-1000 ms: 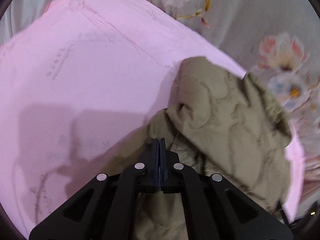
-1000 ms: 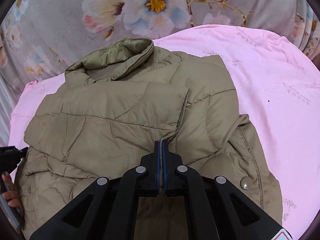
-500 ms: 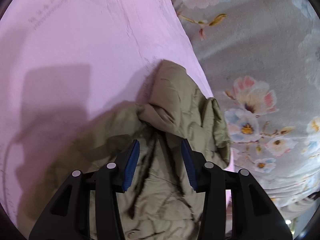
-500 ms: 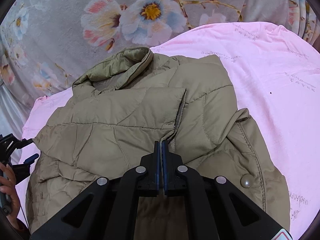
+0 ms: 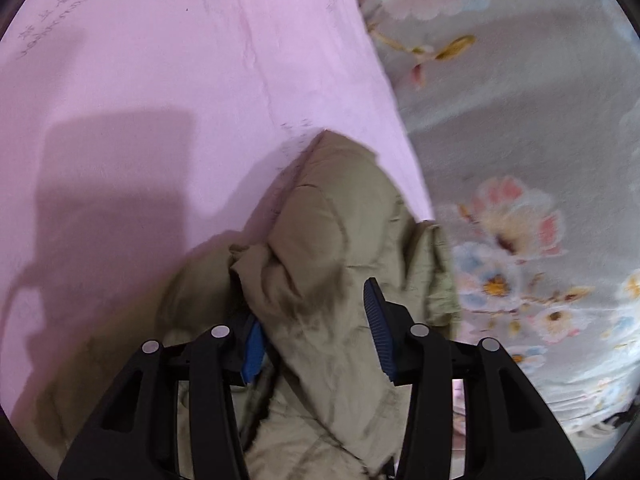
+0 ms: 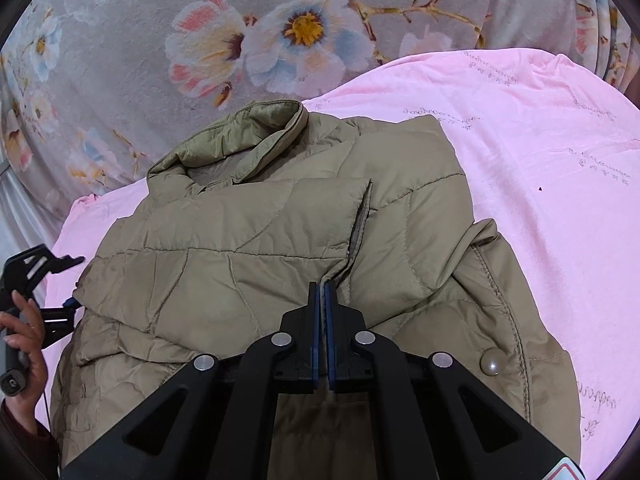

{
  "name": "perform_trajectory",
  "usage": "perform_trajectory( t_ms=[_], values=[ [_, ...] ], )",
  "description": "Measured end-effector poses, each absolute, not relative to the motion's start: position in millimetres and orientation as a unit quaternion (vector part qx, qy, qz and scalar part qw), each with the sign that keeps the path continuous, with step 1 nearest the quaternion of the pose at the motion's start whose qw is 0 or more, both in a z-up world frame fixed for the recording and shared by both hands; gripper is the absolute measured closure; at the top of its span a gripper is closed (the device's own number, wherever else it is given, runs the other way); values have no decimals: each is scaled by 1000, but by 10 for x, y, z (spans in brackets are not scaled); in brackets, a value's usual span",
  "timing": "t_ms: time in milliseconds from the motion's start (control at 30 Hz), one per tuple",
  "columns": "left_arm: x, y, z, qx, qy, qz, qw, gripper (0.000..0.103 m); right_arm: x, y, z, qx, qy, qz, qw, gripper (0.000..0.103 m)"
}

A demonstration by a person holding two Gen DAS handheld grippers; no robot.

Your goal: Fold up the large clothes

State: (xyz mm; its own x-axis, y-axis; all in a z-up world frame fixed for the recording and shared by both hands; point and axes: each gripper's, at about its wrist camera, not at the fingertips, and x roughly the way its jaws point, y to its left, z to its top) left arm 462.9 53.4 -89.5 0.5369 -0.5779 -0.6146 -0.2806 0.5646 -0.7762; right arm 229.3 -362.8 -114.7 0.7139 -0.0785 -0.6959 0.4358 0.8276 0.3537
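Item: olive quilted jacket point(image 6: 280, 264), padded, with a stand-up collar point(image 6: 240, 136) and a round snap button point(image 6: 491, 363)
Landmark: the collar; all places below are told from it
Position: the jacket lies front up on a pink sheet point(image 6: 540, 168), one front panel folded across the chest, its edge running from below the collar toward the right gripper
Long axis: from the collar at the far end to the hem at the near end, where the right wrist view looks along it; the collar points away toward the floral cover
Sleeve or side: a bunched fold of the jacket point(image 5: 332, 248) rises in the left wrist view, well apart from the collar, which that view does not show
Right gripper point(image 6: 322, 292): jaws pressed together, no gap showing, low over the jacket's middle, on the hem side of the collar; whether any cloth is pinched between the tips I cannot tell
Left gripper point(image 5: 316, 320): jaws part-way apart and closing, the bunched fold between them; the blue pads point(image 5: 376, 320) do not visibly press it
Hand point(image 6: 24, 340): at the edge of the right wrist view, holding the left gripper's handle at the jacket's side, below and to the left of the collar
Surface: pink sheet with faint grey script print, spread under the whole jacket
Surroundings: grey floral cover point(image 6: 280, 32) with pink, white and blue blossoms, beginning just beyond the collar; it also borders the sheet in the left wrist view point(image 5: 520, 128)
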Motion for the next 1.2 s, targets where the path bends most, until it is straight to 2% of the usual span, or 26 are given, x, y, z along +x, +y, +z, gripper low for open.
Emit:
perform_trajectory(
  t_ms=[33, 100, 267, 333, 433, 500, 633, 667, 733, 767, 800, 867, 967, 1067, 1133, 1200],
  values=[
    [4649, 505, -915, -443, 479, -94, 752, 85, 2292, -3619, -1148, 255, 350, -145, 890, 100],
    [4590, 456, -834, -402, 477, -91, 776, 94, 2294, -3612, -1135, 255, 352, -144, 889, 100],
    [4162, 367, -415, -276, 442, -98, 848, 97, 2073, -3534, -828, 243, 330, -139, 901, 101],
    [4046, 284, -478, -212, 441, -73, 869, 97, 2092, -3476, -883, 229, 360, -141, 893, 101],
    [4073, 183, -718, -177, 452, -50, 873, 96, 2240, -3389, -1168, 206, 418, -146, 873, 101],
    [4043, 98, -715, -143, 443, -36, 884, 96, 2321, -3345, -1158, 183, 432, -152, 870, 100],
    [3972, -43, -620, -84, 444, -14, 892, 90, 2342, -3265, -1027, 141, 442, -175, 869, 96],
    [3899, -36, -543, -77, 445, -6, 892, 84, 2317, -3262, -947, 136, 436, -186, 870, 93],
    [3735, -8, -380, -59, 435, 10, 899, 78, 2199, -3251, -725, 128, 407, -212, 879, 79],
    [3607, -2, -265, -43, 420, 26, 906, 72, 2140, -3236, -601, 126, 388, -224, 885, 73],
    [3495, -18, -159, -30, 404, 35, 913, 67, 2110, -3221, -516, 127, 373, -227, 890, 72],
    [3379, -151, 18, -14, 382, 30, 924, 67, 2138, -3139, -379, 133, 357, -207, 901, 72],
    [3396, -430, 65, -12, 382, -7, 924, 66, 2400, -2927, -443, 126, 375, -156, 905, 72],
    [3541, -705, -170, 9, 404, -9, 914, 66, 2686, -2782, -704, 125, 412, -133, 892, 79],
    [3618, -820, -401, 16, 425, -9, 905, 66, 2779, -2731, -903, 123, 431, -135, 884, 79],
    [3610, -880, -621, 33, 415, -1, 909, 63, 2795, -2728, -1060, 125, 435, -133, 882, 79]
  ],
)
